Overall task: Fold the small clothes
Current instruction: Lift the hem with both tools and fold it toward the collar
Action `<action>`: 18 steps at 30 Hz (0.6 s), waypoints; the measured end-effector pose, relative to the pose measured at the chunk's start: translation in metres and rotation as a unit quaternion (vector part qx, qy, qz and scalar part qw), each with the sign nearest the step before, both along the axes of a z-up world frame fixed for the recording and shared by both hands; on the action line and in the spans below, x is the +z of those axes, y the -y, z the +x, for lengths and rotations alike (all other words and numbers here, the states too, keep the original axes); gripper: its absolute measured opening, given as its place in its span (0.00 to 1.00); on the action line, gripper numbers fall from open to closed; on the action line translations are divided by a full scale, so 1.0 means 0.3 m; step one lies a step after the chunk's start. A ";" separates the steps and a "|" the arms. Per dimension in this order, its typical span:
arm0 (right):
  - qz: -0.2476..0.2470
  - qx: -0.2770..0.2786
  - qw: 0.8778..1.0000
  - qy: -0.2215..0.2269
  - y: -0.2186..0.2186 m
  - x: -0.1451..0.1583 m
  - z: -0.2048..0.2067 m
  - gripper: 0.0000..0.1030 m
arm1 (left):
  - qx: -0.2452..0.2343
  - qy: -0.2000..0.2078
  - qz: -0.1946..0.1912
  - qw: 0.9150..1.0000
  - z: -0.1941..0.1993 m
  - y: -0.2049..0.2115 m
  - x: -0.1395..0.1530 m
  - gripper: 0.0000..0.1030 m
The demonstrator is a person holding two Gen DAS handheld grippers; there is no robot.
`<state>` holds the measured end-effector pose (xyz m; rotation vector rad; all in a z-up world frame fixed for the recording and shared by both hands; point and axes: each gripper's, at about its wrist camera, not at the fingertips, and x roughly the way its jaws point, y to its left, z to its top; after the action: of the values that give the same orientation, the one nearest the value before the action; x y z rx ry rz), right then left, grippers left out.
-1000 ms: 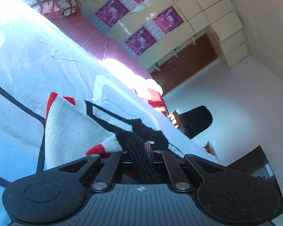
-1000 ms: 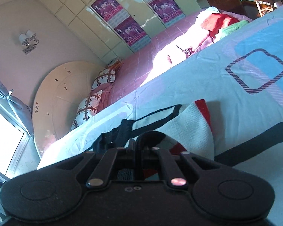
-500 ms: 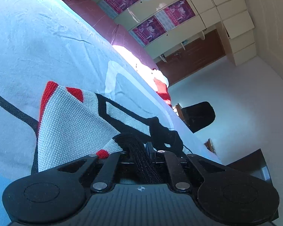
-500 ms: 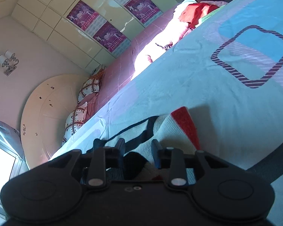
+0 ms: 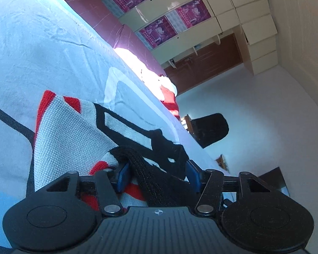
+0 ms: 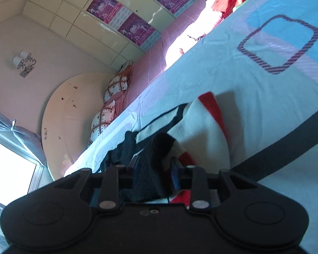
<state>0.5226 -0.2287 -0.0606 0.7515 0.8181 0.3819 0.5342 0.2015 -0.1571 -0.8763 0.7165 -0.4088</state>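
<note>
Knit sweater (image 5: 74,135) lay folded on the bed (image 5: 42,48), and with your left tongs (image 5: 156,176) and right tongs (image 6: 153,169) both spread wide around its black hem, a careless withdrawal risked snagging it.

Ahead of your left gripper (image 5: 156,174) the bedspread (image 5: 42,48) lies bare past the knit garment (image 5: 74,131), while beyond your right gripper (image 6: 153,169) only 2 pillows (image 6: 108,105) and a clothes heap (image 6: 226,0) block the far edge.

L gripper (image 5: 156,175): fingers spread apart | R gripper (image 6: 153,171): fingers spread apart, both low, tilted
</note>
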 end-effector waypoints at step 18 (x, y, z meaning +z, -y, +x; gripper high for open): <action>0.023 -0.055 0.998 -0.002 -0.031 -0.078 0.228 0.20 | 0.039 -0.020 -0.065 0.997 0.193 0.003 -0.121 0.10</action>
<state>0.5911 -0.2194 -0.0840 0.8359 0.7696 0.3020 0.5922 0.2007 -0.1933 -1.0344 0.6955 -0.3735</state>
